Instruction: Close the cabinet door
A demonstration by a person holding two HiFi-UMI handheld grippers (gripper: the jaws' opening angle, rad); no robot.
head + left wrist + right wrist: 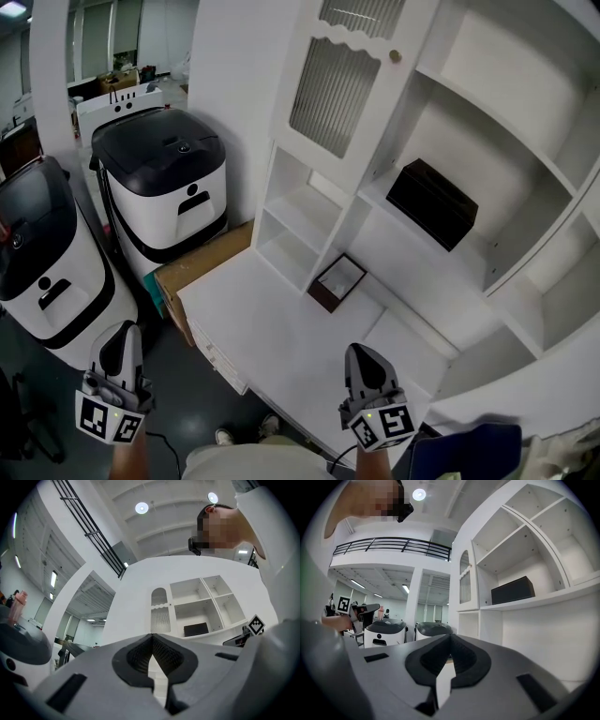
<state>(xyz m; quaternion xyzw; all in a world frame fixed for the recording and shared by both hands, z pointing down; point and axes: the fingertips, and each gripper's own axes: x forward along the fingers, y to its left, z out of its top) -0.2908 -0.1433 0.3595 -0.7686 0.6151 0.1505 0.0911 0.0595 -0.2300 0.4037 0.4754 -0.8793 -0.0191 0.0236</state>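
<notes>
Far ahead, just left of the pressed-together empty right gripper [364, 352], nearer it than the pressed-together left gripper [122, 331]: tall open white ribbed-glass cabinet door [334, 94].

No readable text, brand or number anywhere. Only markings:
- Black-and-white square code patterns on left marker cube [111, 419] of left gripper [125, 330] and on right marker cube [384, 427] of right gripper [361, 349]. Pattern only, no letters.
- Small dark round emblems on fronts of near white machine [75, 291] and far white machine [159, 202]. Too small to read.
</notes>
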